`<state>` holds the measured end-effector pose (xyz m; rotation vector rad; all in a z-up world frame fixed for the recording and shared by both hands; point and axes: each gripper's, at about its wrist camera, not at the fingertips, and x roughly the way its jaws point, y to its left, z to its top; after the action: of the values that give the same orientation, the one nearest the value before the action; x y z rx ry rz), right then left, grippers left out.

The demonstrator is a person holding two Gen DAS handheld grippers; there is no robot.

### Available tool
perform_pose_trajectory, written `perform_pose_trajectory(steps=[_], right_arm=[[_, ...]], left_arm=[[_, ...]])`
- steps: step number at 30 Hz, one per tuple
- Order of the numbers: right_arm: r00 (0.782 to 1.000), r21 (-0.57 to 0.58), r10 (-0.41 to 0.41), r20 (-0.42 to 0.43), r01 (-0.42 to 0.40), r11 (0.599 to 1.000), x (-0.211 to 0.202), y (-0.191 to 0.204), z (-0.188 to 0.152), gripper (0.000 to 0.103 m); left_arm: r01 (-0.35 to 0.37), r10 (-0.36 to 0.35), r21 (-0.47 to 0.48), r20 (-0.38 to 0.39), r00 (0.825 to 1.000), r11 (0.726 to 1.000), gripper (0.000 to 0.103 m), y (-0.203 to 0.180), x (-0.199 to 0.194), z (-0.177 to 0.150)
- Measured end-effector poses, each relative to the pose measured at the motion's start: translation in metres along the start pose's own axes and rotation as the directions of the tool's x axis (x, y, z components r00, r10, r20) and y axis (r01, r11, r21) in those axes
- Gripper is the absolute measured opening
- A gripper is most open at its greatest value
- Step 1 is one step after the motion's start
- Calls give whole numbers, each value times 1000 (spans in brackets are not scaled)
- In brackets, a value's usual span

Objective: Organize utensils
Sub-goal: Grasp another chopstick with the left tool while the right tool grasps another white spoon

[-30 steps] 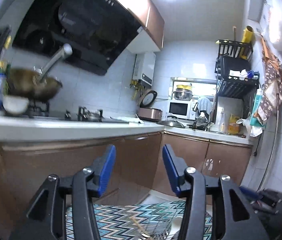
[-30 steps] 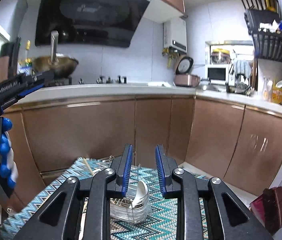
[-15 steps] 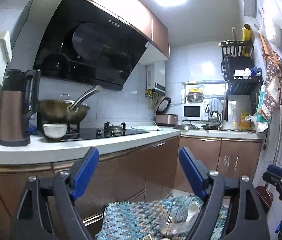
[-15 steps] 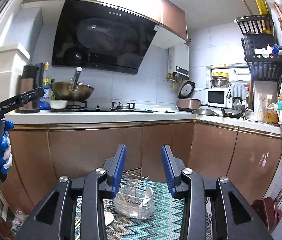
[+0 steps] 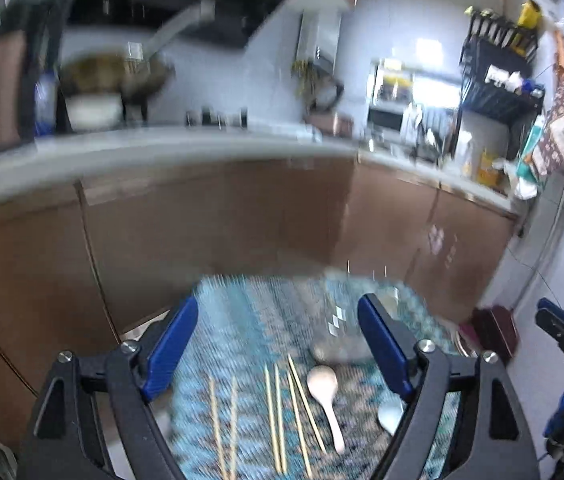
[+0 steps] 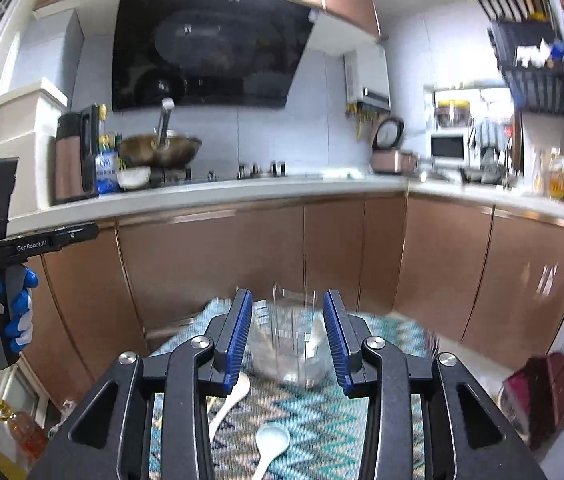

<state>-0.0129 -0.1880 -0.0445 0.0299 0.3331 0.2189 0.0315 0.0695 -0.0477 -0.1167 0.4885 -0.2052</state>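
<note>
chopsticks, thin pale wooden sticks, lie loose in pairs on the zigzag-woven teal cloth, beside a cream spoon with a rounded bowl. left gripper hangs over them, blue pads spread wide, nothing between them. right gripper, jaws partly apart and holding nothing, frames a clear plastic holder standing upright on the cloth with a white spoon inside. another white spoon lies nearer, on the cloth.

We held the left gripper, its jaws wide and empty, above the zigzag-patterned tabletop where chopsticks and a pale spoon lay side by side.
</note>
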Motion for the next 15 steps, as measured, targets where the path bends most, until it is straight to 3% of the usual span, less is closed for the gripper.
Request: perform_pose_trajectory(steps=[5, 11, 15], right_arm=[[985, 73, 76, -154, -65, 995, 43, -21, -39, 34], [932, 132, 180, -314, -145, 981, 93, -34, -83, 27], [894, 165, 220, -389, -168, 972, 123, -41, -111, 26]], left_arm=[[25, -34, -45, -207, 978, 999, 66, 10, 60, -33], [20, -50, -79, -400, 915, 997, 46, 23, 126, -66], [13, -60, -99, -485, 872, 995, 43, 31, 163, -82]])
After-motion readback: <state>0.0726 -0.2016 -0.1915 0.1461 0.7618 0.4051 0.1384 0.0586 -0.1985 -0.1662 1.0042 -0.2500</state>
